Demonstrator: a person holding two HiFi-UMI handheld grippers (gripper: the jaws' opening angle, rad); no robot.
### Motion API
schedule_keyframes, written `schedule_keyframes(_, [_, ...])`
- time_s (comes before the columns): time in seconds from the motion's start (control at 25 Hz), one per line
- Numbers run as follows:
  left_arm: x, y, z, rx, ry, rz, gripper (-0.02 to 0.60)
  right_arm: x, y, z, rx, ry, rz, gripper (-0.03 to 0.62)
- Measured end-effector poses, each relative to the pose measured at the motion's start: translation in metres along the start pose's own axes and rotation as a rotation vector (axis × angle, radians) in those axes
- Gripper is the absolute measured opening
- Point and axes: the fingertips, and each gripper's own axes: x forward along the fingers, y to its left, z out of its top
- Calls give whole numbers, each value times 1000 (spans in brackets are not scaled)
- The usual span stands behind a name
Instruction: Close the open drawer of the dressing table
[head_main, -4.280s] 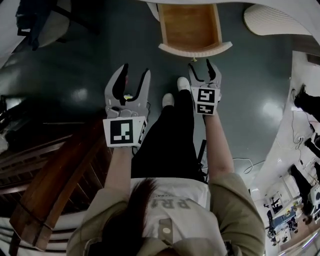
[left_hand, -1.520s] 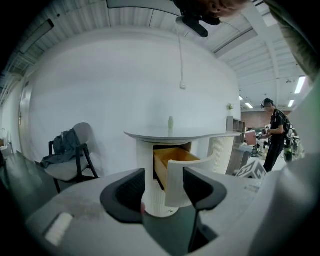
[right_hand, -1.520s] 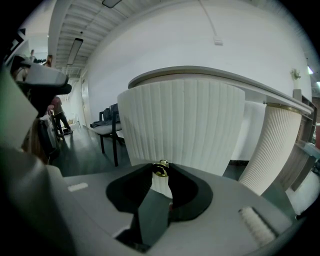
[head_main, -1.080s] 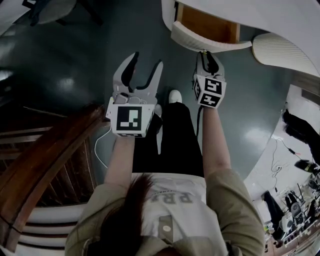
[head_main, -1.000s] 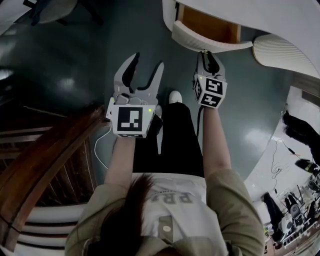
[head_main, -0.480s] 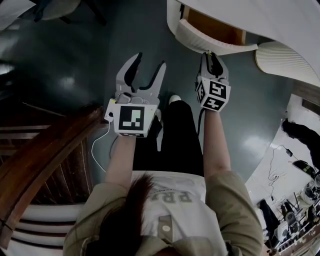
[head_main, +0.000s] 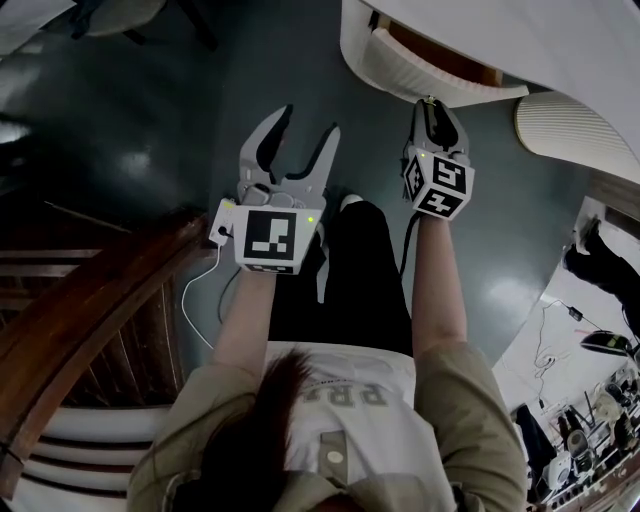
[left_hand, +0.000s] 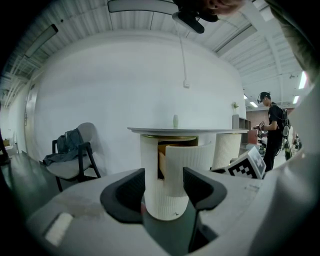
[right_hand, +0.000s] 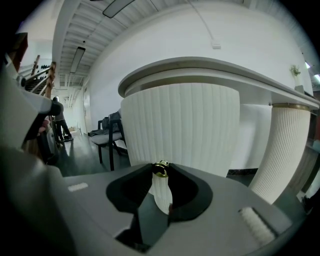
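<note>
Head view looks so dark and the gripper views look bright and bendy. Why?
Head view: dim, with lamp glare on the shiny floor. Left gripper view: bright white wall, curved by the wide lens, corners black. Right gripper view: bright; the drawer front bulges behind the gold knob.

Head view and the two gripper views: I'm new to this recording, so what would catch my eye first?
The white ribbed drawer at the top of the head view, a sliver of its wooden inside showing under the dressing table top. The right tool pinches the drawer's small gold knob, seen close in the right gripper view. The left tool hangs open and empty above the dark floor.
</note>
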Motion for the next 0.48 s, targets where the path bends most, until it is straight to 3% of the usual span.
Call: schedule_keyframes(0.48, [12,6,-9,-11,-1,7,252,22,-8,15,16,-22,11,104])
